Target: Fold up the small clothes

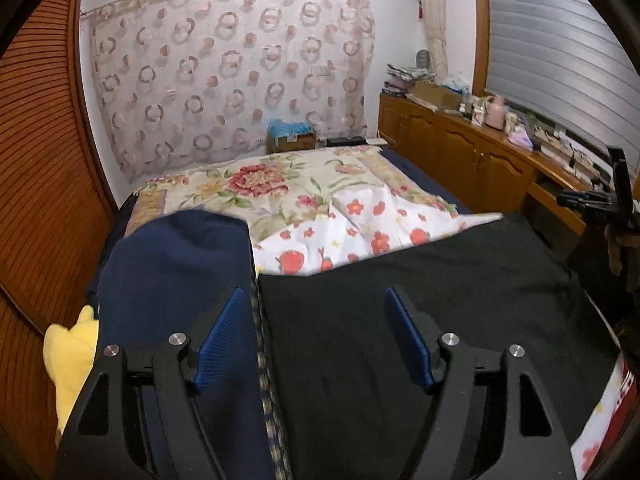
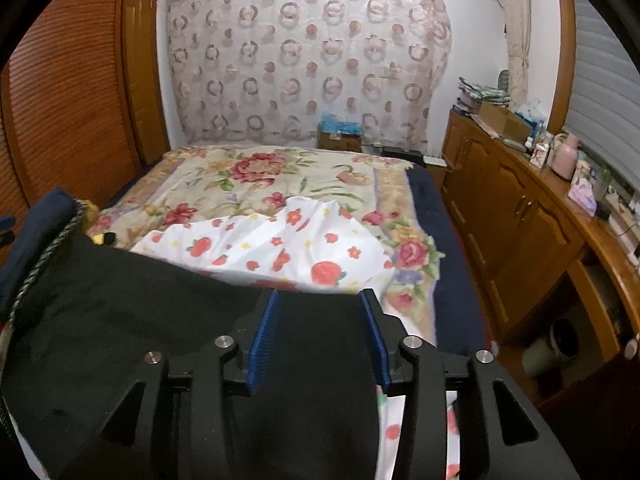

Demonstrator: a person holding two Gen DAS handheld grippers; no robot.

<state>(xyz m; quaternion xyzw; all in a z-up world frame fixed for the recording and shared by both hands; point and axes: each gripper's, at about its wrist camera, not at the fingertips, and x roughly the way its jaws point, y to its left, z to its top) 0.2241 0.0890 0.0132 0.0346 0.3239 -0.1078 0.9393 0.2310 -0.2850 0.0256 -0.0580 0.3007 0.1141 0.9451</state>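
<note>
The left gripper (image 1: 316, 336) hangs with jaws wide apart above a black garment (image 1: 420, 300) spread on the near bed. The right gripper (image 2: 320, 336) is also apart, over it. Beyond lies a white strawberry-print cloth (image 2: 288, 248).

Both wrist views low over the bed (image 1: 256, 184), facing the curtained wall (image 2: 308, 52), sharing both.

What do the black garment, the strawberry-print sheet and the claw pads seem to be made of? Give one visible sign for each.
Black garment: probably a matte knit or cotton, since it shows no sheen and drapes softly.
Strawberry-print sheet: a thin woven cloth, with crisp sharp creases.
Claw pads: blue ribbed plastic or rubber, by the fine ridges; which one is unclear.
</note>
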